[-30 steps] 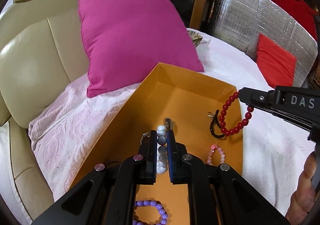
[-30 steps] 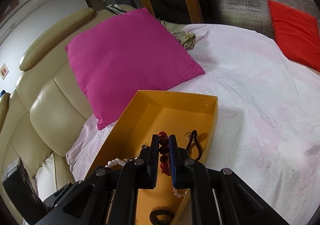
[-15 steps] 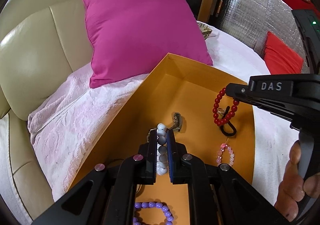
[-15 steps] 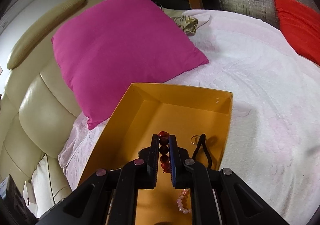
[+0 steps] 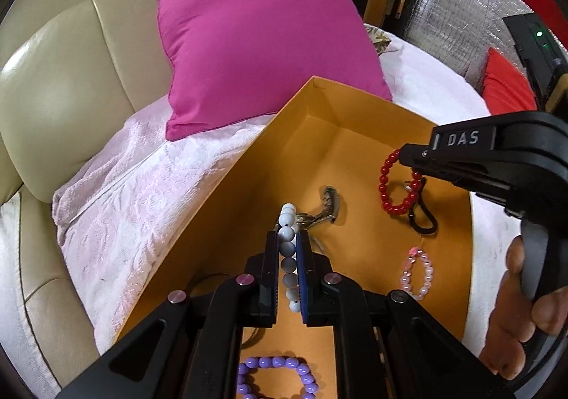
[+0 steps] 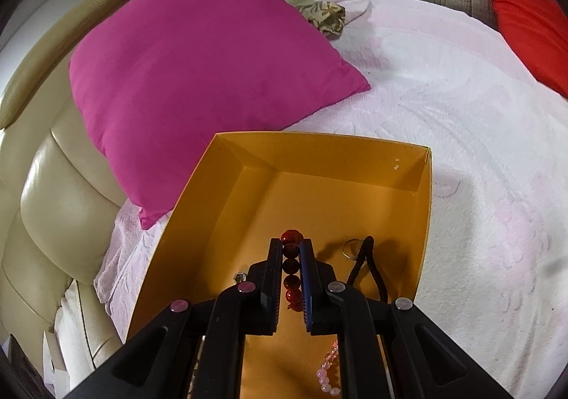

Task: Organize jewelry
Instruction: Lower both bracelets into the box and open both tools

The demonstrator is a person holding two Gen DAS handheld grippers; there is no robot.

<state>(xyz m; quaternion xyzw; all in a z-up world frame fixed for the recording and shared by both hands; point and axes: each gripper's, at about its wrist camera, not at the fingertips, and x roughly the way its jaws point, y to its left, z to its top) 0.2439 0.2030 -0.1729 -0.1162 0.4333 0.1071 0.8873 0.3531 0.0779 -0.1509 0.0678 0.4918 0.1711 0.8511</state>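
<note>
Left gripper (image 5: 287,250): clamped on pale blue bead bracelet (image 5: 288,250), over orange box (image 5: 220,207).
Right gripper (image 6: 291,264): clamped on red bead bracelet (image 6: 291,266), over the same box.

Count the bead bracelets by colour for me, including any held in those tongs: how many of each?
Red bead bracelet: 1, held in the right tongs.
White-grey bead bracelet: 1, held in the left tongs.
Pink bead bracelet: 1, lying in the orange box.
Purple bead bracelet: 1, lying in the box.
Total: 4 bracelets.
</note>
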